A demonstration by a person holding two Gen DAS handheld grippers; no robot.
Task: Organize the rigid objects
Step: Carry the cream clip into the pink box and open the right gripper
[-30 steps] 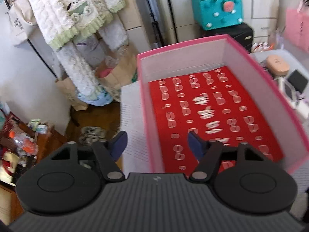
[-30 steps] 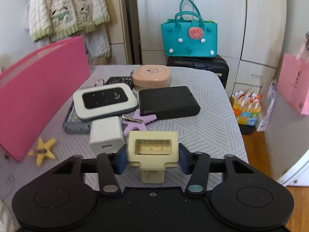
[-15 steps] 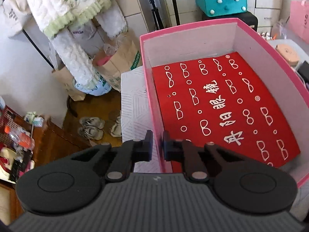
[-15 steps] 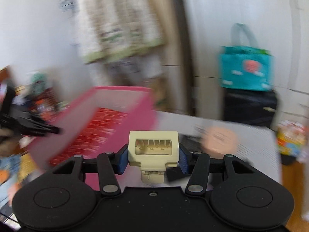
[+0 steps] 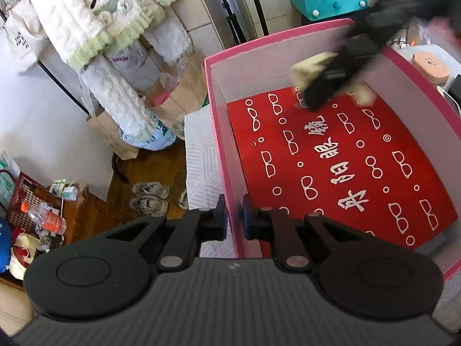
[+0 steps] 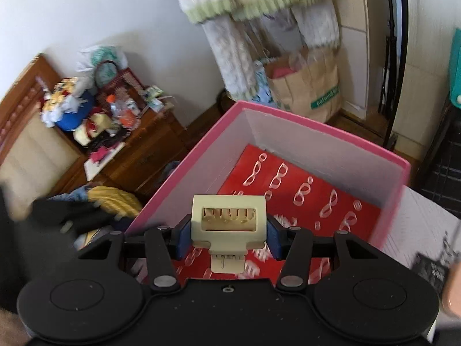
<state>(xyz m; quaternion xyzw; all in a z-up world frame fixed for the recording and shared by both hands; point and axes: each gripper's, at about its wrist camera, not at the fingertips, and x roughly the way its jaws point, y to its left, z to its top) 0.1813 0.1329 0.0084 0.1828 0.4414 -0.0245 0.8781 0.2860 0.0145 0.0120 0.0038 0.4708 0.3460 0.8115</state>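
An open pink box (image 5: 227,144) with a red lining (image 5: 345,173) printed with white glasses stands on the table. My left gripper (image 5: 234,216) is shut on the box's near left wall, one pad on each side. My right gripper (image 6: 229,236) is shut on a cream plastic plug-like block (image 6: 229,206) and hovers over the box's red lining (image 6: 317,201). In the left wrist view the right gripper (image 5: 340,72) shows as a dark blur over the far end of the box, with the cream block (image 5: 311,66) in it.
The box sits on a white patterned table (image 5: 201,155). A round peach case (image 5: 430,65) lies on the table past the box's right wall. Left of the table are a cluttered wooden cabinet (image 6: 138,144), a paper bag (image 6: 311,92) and shoes (image 5: 149,196) on the floor.
My left gripper has closed onto the box's left wall. My right gripper, still holding the cream block, has swung left from the table's loose objects to above the box.
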